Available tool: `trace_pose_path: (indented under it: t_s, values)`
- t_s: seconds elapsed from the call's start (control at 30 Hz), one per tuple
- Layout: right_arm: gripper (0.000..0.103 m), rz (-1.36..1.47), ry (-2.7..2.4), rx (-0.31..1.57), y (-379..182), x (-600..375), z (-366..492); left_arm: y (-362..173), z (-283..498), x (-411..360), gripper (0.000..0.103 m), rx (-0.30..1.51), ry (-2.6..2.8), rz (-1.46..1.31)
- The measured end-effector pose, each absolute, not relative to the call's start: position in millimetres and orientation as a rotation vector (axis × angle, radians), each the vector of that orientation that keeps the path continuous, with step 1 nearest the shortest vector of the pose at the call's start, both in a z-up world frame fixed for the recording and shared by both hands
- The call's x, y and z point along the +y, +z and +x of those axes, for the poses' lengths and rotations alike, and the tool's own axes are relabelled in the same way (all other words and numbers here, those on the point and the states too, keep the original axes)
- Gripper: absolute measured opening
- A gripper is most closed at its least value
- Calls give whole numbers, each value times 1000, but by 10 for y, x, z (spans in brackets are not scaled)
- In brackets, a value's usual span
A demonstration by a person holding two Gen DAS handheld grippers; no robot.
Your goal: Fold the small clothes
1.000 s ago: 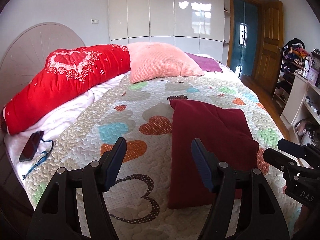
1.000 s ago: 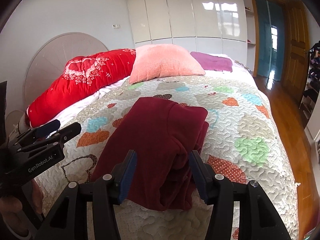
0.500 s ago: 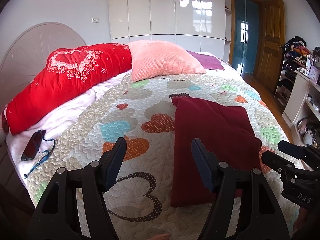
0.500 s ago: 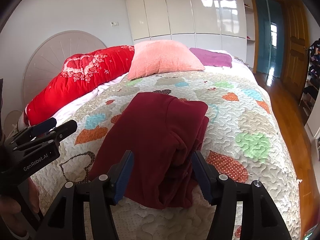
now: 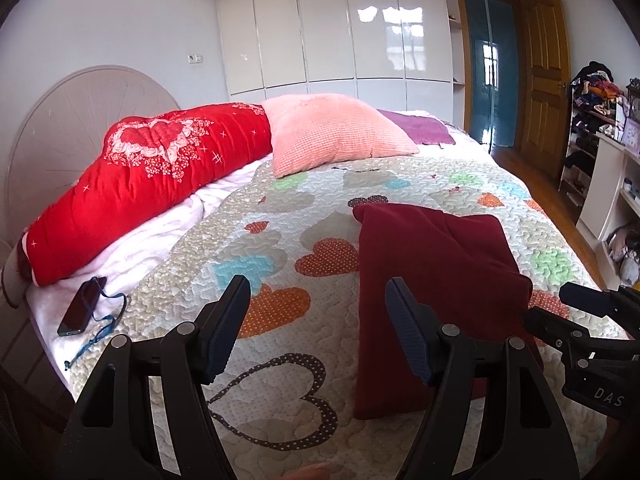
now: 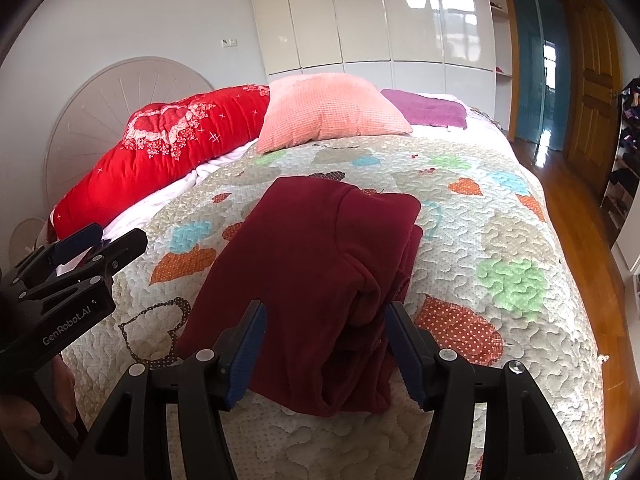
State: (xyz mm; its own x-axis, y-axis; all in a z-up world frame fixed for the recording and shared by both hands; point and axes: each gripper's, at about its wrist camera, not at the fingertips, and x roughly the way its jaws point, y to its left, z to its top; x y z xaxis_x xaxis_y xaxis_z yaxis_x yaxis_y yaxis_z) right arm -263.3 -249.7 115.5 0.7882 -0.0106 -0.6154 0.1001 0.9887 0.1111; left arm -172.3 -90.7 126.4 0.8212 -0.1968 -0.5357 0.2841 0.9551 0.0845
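Note:
A dark red garment lies folded into a long rectangle on the heart-patterned quilt. In the right wrist view the garment shows a bunched layer on its right side. My left gripper is open and empty, above the quilt to the left of the garment. My right gripper is open and empty, above the garment's near end. Each gripper shows at the edge of the other's view, the right gripper and the left gripper.
A red bolster, a pink pillow and a purple cloth lie at the head of the bed. A phone with a blue cord lies at the left edge. Shelves and a wooden floor are to the right.
Both grippers have drawn back and up a little from the bed; the garment lies still. Both stay open.

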Motion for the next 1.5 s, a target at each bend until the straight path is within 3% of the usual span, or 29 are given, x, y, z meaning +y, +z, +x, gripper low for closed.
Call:
trace_pose_path:
  t_s: [1.5]
  values:
    - [61,142,-73,697,1042,-2536,-2541,1056,-1628,-1021,70,641,-328,145]
